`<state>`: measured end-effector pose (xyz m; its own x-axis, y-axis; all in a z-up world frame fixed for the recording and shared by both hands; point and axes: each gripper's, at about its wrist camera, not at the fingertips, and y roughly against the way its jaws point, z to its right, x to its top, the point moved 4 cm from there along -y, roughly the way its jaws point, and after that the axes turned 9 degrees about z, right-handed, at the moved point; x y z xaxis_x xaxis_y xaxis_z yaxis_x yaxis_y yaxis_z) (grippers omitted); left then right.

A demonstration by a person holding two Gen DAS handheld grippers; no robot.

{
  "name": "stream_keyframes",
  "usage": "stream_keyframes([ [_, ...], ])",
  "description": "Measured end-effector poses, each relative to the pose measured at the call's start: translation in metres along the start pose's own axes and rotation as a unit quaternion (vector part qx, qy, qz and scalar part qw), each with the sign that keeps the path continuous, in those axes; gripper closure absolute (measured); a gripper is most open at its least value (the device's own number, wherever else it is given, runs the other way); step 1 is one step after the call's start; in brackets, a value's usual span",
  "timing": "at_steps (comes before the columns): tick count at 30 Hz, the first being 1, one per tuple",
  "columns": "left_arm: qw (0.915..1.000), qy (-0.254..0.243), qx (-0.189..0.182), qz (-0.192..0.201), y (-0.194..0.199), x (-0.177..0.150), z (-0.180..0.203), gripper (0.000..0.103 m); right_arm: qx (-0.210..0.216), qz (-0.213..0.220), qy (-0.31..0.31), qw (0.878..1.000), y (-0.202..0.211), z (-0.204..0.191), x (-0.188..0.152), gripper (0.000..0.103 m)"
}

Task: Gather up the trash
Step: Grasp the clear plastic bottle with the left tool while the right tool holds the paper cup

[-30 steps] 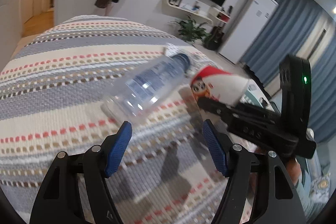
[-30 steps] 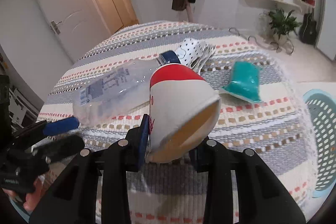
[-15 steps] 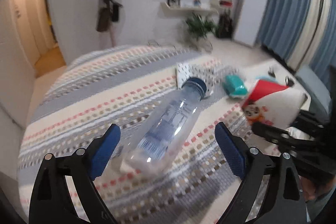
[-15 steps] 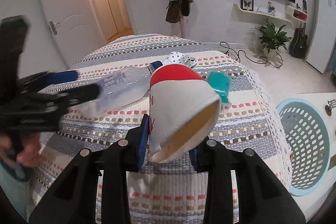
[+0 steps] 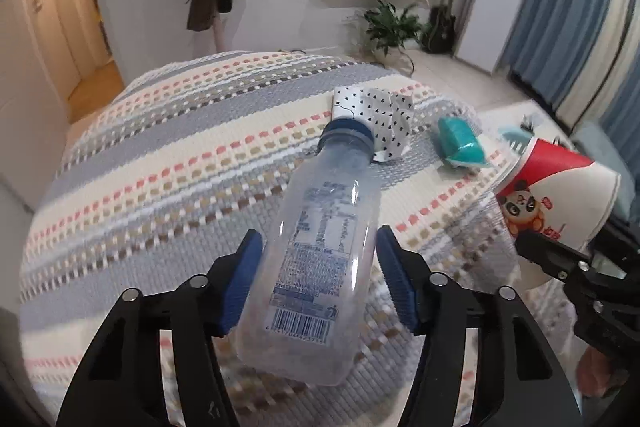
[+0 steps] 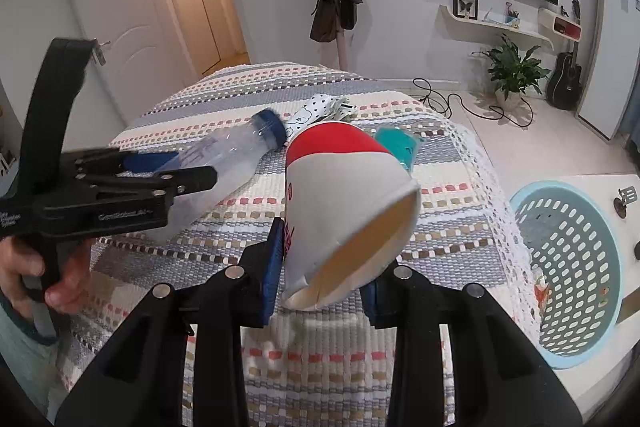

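A clear plastic bottle [image 5: 336, 187] with a blue cap lies on the striped tablecloth [image 5: 160, 167]. My left gripper [image 5: 316, 251] straddles its lower half. Its jaws are closing, and both blue pads [image 5: 244, 267] touch the bottle's sides. The right wrist view shows the same grip from the side, with the left gripper [image 6: 184, 169] around the bottle [image 6: 240, 151] and a hand on its handle. My right gripper [image 6: 324, 267] is shut on a red and white paper cup [image 6: 344, 179], squashed at the rim and held above the table. The cup [image 5: 560, 195] also shows at the right of the left wrist view.
A crumpled polka-dot wrapper [image 5: 376, 111] and a teal packet [image 5: 460, 143] lie beyond the bottle's cap. A light-blue perforated basket [image 6: 572, 267] stands on the floor off the table's right edge. A cable, a plant and a guitar are farther back.
The left gripper opened wide, moved over the bottle and closed around its lower half. The right gripper drew back a little with the cup still in it.
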<state>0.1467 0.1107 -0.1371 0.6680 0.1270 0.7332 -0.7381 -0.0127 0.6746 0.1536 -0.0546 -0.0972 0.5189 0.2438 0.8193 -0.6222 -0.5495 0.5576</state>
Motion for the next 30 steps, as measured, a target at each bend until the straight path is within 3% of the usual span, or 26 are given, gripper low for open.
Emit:
stream_keyframes([
  [9, 0.9950, 0.068, -0.043, 0.060, 0.049, 0.000, 0.002, 0.054, -0.024, 0.036, 0.001, 0.999, 0.027, 0.011, 0.014, 0.073],
  [10, 0.9945, 0.067, -0.046, 0.065, 0.052, 0.002, 0.004, 0.062, -0.027, 0.041, -0.002, 0.999, 0.032, 0.014, 0.016, 0.073],
  [11, 0.9935, 0.069, -0.056, 0.070, 0.056, 0.007, 0.009, 0.102, -0.028, 0.044, -0.004, 0.999, 0.035, 0.017, 0.018, 0.073],
  [14, 0.9939, 0.070, -0.066, 0.052, 0.056, 0.010, 0.014, 0.103, -0.032, 0.050, -0.009, 0.998, 0.041, 0.025, 0.021, 0.073],
  [16, 0.9958, 0.053, -0.065, 0.035, 0.052, 0.002, 0.022, 0.096, -0.031, 0.046, -0.011, 0.998, 0.042, 0.030, 0.020, 0.073],
  [18, 0.9962, 0.064, -0.058, 0.014, 0.048, -0.011, 0.020, 0.046, -0.031, 0.044, -0.009, 0.999, 0.043, 0.032, 0.017, 0.073],
  [19, 0.9960, 0.069, -0.055, 0.014, 0.049, -0.015, 0.018, 0.039, -0.032, 0.043, -0.009, 0.999, 0.043, 0.032, 0.015, 0.073],
  [24, 0.9953, 0.092, -0.031, -0.009, 0.050, -0.037, 0.019, 0.029, -0.026, 0.035, -0.020, 0.999, 0.039, 0.036, 0.006, 0.073],
  [30, 0.9909, 0.120, -0.049, -0.037, 0.031, -0.046, 0.039, 0.025, -0.019, 0.035, -0.032, 0.999, 0.038, 0.043, 0.000, 0.073],
])
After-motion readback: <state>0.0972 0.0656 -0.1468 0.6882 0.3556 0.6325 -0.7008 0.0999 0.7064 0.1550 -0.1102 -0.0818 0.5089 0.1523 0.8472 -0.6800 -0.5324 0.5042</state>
